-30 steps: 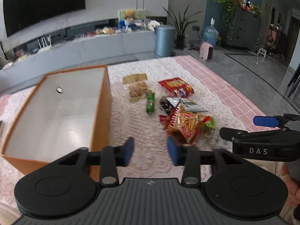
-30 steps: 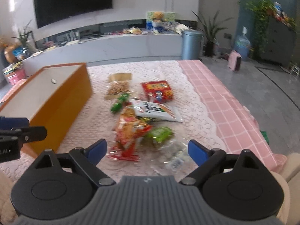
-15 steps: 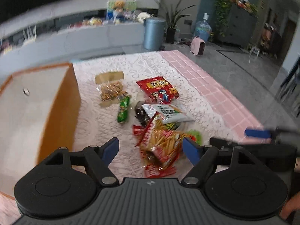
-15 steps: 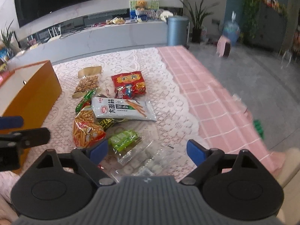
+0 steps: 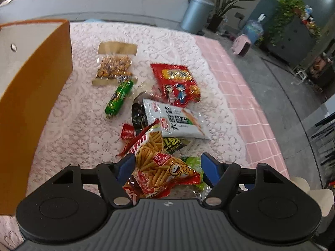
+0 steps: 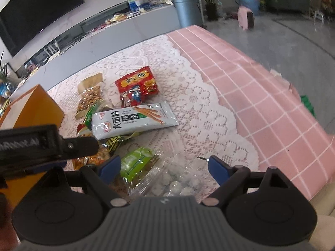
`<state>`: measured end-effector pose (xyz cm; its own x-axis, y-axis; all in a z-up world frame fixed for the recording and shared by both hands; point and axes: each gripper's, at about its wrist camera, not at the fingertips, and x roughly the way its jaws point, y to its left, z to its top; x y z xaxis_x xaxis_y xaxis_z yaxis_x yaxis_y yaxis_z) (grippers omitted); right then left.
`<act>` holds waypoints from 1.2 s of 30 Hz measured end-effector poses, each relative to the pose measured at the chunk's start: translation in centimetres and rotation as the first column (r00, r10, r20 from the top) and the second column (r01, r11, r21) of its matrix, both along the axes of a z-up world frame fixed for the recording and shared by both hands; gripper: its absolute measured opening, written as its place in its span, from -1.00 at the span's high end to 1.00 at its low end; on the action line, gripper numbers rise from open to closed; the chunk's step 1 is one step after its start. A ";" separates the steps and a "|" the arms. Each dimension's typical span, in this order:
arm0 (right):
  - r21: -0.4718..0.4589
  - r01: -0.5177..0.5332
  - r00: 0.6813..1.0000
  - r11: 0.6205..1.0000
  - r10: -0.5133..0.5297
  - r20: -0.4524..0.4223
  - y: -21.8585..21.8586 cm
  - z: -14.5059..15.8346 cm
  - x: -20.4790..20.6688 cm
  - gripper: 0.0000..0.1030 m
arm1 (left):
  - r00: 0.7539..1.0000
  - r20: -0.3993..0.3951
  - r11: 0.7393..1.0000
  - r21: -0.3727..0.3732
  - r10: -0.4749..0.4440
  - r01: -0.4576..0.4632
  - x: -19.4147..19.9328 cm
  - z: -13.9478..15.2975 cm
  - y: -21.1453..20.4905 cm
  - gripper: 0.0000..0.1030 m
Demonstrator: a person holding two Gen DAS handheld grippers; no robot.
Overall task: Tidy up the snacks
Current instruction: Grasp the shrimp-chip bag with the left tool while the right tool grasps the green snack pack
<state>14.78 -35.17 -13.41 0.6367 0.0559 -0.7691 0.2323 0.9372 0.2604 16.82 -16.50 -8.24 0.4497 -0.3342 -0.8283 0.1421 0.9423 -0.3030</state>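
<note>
My left gripper [image 5: 166, 165] jaws are closing around the shrimp-stick bag [image 5: 159, 167]; my right gripper [image 6: 164, 167] gapes over the candy bag [image 6: 173, 183].

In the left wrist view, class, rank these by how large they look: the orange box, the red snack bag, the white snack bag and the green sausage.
1. orange box
2. red snack bag and white snack bag look alike; unranked
3. green sausage
</note>
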 end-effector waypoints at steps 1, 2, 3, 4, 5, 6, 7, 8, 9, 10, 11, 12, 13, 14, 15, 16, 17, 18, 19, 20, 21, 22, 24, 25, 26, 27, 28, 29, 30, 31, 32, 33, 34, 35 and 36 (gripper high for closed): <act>0.005 0.001 1.000 1.000 -0.001 -0.002 0.0 -0.1 0.1 -0.68 | 1.000 -0.013 1.000 -0.002 0.013 -0.013 0.1 -0.2 0.0 -0.60; 0.007 -0.002 1.000 1.000 0.002 -0.003 0.0 -0.3 0.2 -0.68 | 0.999 -0.024 1.000 -0.002 0.026 -0.026 0.3 -0.4 0.0 -0.60; 0.010 -0.006 1.000 1.000 0.006 -0.003 0.1 -0.3 0.3 -0.68 | 0.999 -0.029 0.999 0.004 0.032 -0.032 0.4 -0.5 -0.1 -0.60; 0.012 -0.011 1.000 1.000 0.011 -0.002 0.1 -0.4 0.4 -0.68 | 0.999 -0.027 0.999 0.016 0.032 -0.031 0.4 -0.6 -0.1 -0.59; 0.013 -0.016 1.000 1.000 0.016 0.000 0.1 -0.5 0.4 -0.68 | 0.999 -0.025 0.999 0.026 0.028 -0.028 0.5 -0.7 -0.1 -0.56; 0.014 -0.021 1.000 1.000 0.021 0.001 0.2 -0.5 0.5 -0.68 | 0.999 -0.023 0.999 0.027 0.022 -0.022 0.5 -0.9 -0.1 -0.45; 0.014 -0.026 1.000 1.000 0.026 0.001 0.2 -0.6 0.5 -0.68 | 1.000 -0.023 1.000 0.020 0.014 -0.013 0.6 -1.0 0.0 -0.35; 0.016 -0.032 0.999 0.999 0.032 0.002 0.3 -0.6 0.6 -0.68 | 1.000 -0.025 1.000 0.014 0.005 -0.005 0.6 -1.0 0.2 -0.31; 0.019 -0.038 0.999 0.999 0.037 0.004 0.3 -0.6 0.6 -0.68 | 1.000 -0.026 1.000 0.012 -0.008 0.008 0.6 -1.0 0.4 -0.28; 0.019 -0.042 0.999 0.999 0.042 0.008 0.4 -0.6 0.5 -0.68 | 0.999 -0.030 1.000 0.009 -0.023 0.023 0.7 -1.0 0.7 -0.25; 0.020 -0.042 0.999 0.999 0.042 0.014 0.4 -0.6 0.5 -0.68 | 0.999 -0.034 0.999 0.004 -0.033 0.033 0.7 -1.0 0.9 -0.24; 0.020 -0.042 0.999 0.999 0.041 0.018 0.4 -0.6 0.4 -0.68 | 0.998 -0.039 0.999 -0.002 -0.042 0.042 0.7 -0.9 1.2 -0.22; 0.019 -0.044 0.999 0.999 0.044 0.018 0.4 -0.6 0.5 -0.68 | 0.998 -0.044 0.999 -0.003 -0.054 0.054 0.8 -0.9 1.5 -0.20; 0.016 -0.050 0.999 0.999 0.049 0.018 0.6 -0.6 0.5 -0.68 | 0.996 -0.046 0.998 -0.003 -0.070 0.070 0.8 -0.7 1.8 -0.19; 0.008 -0.056 0.998 0.998 0.056 0.019 0.7 -0.6 0.5 -0.68 | 0.995 -0.047 0.997 -0.001 -0.083 0.083 0.9 -0.6 2.1 -0.19; 0.000 -0.064 0.998 0.998 0.064 0.023 0.9 -0.5 0.5 -0.68 | 0.994 -0.047 0.995 0.003 -0.095 0.095 1.0 -0.6 2.4 -0.18; -0.009 -0.073 0.997 0.997 0.073 0.028 1.1 -0.5 0.4 -0.68 | 0.993 -0.049 0.994 0.006 -0.106 0.106 1.0 -0.5 2.9 -0.18; -0.022 -0.084 0.996 0.996 0.085 0.036 1.3 -0.4 0.3 -0.68 | 0.992 -0.052 0.993 0.010 -0.116 0.116 1.1 -0.4 3.3 -0.17; -0.032 -0.092 0.995 0.995 0.094 0.044 1.5 -0.2 0.2 -0.68 | 0.991 -0.055 0.992 0.020 -0.125 0.127 1.2 -0.4 3.6 -0.16; -0.043 -0.099 0.994 0.994 0.101 0.052 1.7 -0.1 0.1 -0.68 | 0.990 -0.055 0.991 0.038 -0.130 0.132 1.2 -0.4 4.0 -0.16; -0.053 -0.104 0.992 0.993 0.107 0.061 1.9 0.0 -0.1 -0.68 | 0.990 -0.054 0.989 0.057 -0.133 0.136 1.1 -0.4 4.3 -0.15; -0.064 -0.109 0.991 0.992 0.113 0.069 2.0 0.1 -0.2 -0.68 | 0.989 -0.053 0.987 0.078 -0.139 0.143 1.0 -0.5 4.5 -0.14; -0.088 -0.122 0.989 0.989 0.128 0.077 2.4 0.2 -0.3 -0.68 | 0.988 -0.053 0.983 0.103 -0.148 0.153 0.8 -0.8 5.1 -0.14; -0.101 -0.132 0.987 0.986 0.141 0.079 2.6 0.3 -0.3 -0.68 | 0.987 -0.058 0.981 0.113 -0.151 0.157 0.7 -1.0 5.4 -0.14; -0.114 -0.145 0.985 0.983 0.154 0.081 2.9 0.3 -0.3 -0.68 | 0.986 -0.064 0.980 0.119 -0.154 0.161 0.7 -1.2 5.7 -0.14; -0.126 -0.156 0.983 0.980 0.167 0.081 3.1 0.3 -0.3 -0.68 | 0.985 -0.072 0.978 0.126 -0.157 0.165 0.6 -1.5 5.9 -0.14; -0.140 -0.167 0.981 0.976 0.179 0.079 3.4 0.3 -0.3 -0.68 | 0.984 -0.067 0.978 0.118 -0.163 0.170 0.4 -1.6 6.2 -0.13; -0.153 -0.175 0.979 0.973 0.188 0.074 3.6 0.2 -0.1 -0.68 | 0.984 -0.062 0.979 0.113 -0.166 0.172 0.3 -1.6 6.4 -0.13; -0.162 -0.180 0.979 0.970 0.192 0.065 3.7 0.1 0.0 -0.68 | 0.984 -0.060 0.978 0.112 -0.171 0.177 0.3 -1.6 6.5 -0.13; -0.168 -0.186 0.979 0.968 0.198 0.055 3.9 0.0 0.2 -0.68 | 0.983 -0.058 0.977 0.112 -0.176 0.181 0.2 -1.6 6.6 -0.13; -0.173 -0.195 0.978 0.965 0.204 0.038 4.0 -0.2 0.5 -0.68 | 0.982 -0.057 0.976 0.113 -0.180 0.185 0.2 -1.6 6.6 -0.14; -0.180 -0.201 0.978 0.963 0.208 0.018 4.2 -0.4 0.8 -0.68 | 0.982 -0.055 0.975 0.115 -0.182 0.187 0.2 -1.6 6.7 -0.16; -0.186 -0.206 0.978 0.961 0.209 -0.002 4.4 -0.6 1.2 -0.66 | 0.982 -0.053 0.975 0.118 -0.183 0.188 0.2 -1.6 6.7 -0.19; -0.190 -0.209 0.978 0.959 0.209 -0.019 4.5 -0.8 1.4 -0.66 | 0.982 -0.051 0.975 0.119 -0.182 0.187 0.1 -1.6 6.8 -0.20; -0.189 -0.214 0.977 0.959 0.212 -0.031 4.6 -1.0 1.6 -0.65 | 0.982 -0.048 0.975 0.121 -0.182 0.186 0.1 -1.6 6.8 -0.24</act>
